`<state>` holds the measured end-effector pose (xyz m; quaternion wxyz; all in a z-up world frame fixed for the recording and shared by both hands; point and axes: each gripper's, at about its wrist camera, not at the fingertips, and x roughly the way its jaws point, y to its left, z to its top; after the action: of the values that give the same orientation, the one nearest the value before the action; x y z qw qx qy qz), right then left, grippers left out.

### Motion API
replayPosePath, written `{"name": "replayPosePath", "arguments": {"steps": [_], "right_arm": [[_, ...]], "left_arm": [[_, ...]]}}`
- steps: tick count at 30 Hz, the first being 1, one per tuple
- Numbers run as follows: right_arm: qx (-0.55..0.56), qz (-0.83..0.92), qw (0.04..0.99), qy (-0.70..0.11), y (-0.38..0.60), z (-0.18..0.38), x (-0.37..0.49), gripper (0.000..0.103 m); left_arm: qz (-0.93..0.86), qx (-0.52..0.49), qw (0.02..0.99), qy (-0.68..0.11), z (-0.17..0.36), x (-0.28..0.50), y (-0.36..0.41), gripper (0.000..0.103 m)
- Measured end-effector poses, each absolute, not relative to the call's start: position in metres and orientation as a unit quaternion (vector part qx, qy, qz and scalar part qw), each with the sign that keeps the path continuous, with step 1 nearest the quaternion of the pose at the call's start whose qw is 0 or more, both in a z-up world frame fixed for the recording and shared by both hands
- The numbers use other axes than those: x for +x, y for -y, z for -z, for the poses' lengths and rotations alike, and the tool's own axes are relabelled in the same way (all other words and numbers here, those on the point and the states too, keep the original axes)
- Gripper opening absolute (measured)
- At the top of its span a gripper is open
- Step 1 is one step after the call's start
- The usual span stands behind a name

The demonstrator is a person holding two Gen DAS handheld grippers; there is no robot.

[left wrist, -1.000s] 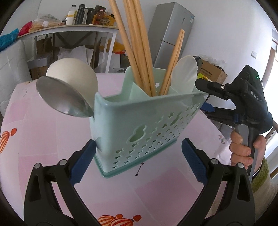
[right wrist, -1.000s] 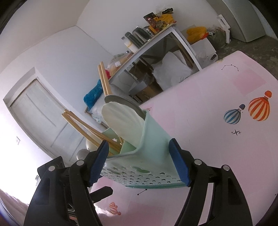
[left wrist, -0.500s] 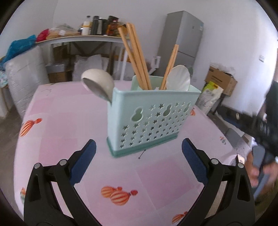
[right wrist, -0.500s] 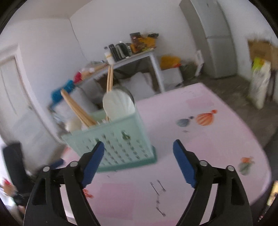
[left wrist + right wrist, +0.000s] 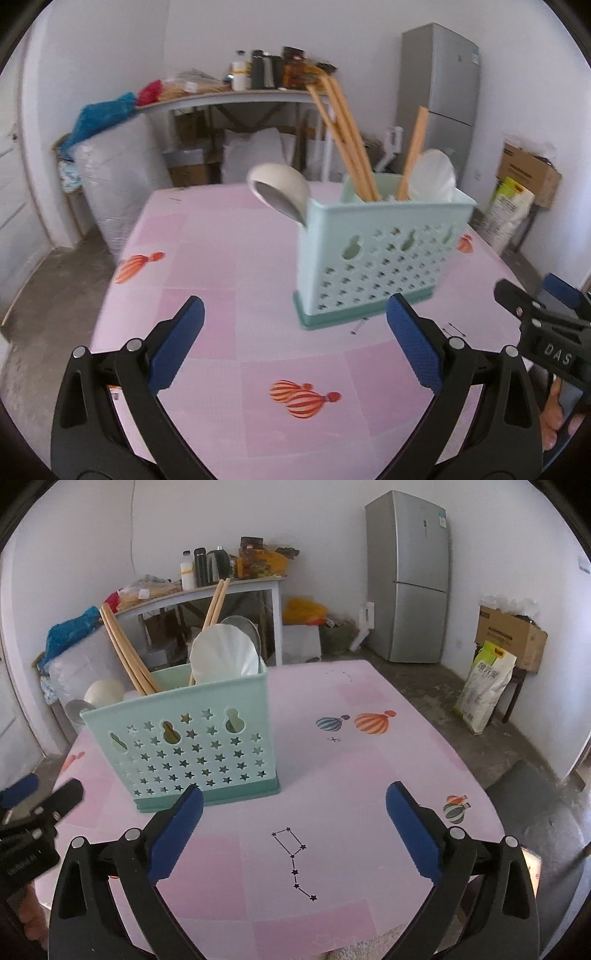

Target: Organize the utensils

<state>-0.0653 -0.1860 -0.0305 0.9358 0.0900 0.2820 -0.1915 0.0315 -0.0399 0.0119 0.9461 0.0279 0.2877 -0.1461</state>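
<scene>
Standing mid-table [image 5: 369, 775], the caddy [image 5: 192, 753] leaves both gaping grippers [image 5: 295, 343] [image 5: 293, 819] bare cloth.

Both units have withdrawn from the utensil caddy [image 5: 380, 254]. One second ago the right hand-held gripper [image 5: 294, 823] had its blue pads at the caddy's end walls, with the caddy tipped; its jaws now stand wide with nothing between them, above the table [image 5: 369, 775]. The left hand-held gripper [image 5: 295, 343], previously bracketing the caddy's base, now sits farther back, jaws apart. The caddy now stands upright on the table, clear of both grippers, with chopsticks [image 5: 343, 136] and spoons inside.
</scene>
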Motion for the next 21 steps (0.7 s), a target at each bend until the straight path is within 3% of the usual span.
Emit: {"name": "replayPosePath", "arguments": {"steps": [21], "right_arm": [[0.036, 0.22, 0.935, -0.278, 0.176, 0.025, -0.069, 0.096]], "left_arm": [[0.007, 0.045, 0.956, -0.291, -0.018, 0.029, 0.018, 0.095]]}}
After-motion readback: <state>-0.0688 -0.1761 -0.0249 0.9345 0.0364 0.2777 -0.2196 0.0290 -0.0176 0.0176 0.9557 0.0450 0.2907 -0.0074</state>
